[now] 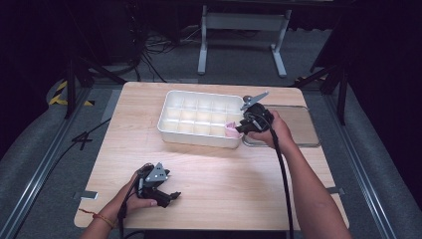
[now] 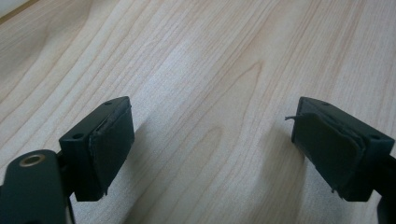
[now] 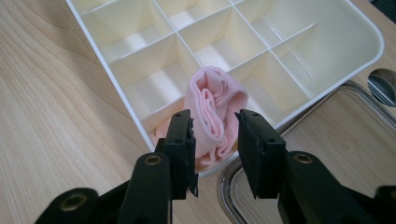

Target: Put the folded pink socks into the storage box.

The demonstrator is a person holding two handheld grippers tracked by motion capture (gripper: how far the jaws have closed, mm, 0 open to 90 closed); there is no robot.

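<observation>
A folded pink cloth (image 3: 212, 112) is seen tucked into a near corner compartment of the white divided tray (image 3: 116, 84), the right gripper (image 3: 215, 140) apparently letting it go, jaws parted beside it, likely to be withdrawn next, while the left gripper (image 2: 212, 149) rests wide open over the table (image 2: 210, 60).

Divided tray (image 1: 199, 119) on the far half of the table (image 1: 209, 174); folded cloth (image 1: 232, 130) in its near right corner compartment. Shallow lidded dish (image 1: 298, 127) just right of the tray. Left gripper (image 1: 166, 195) near the front left edge.
</observation>
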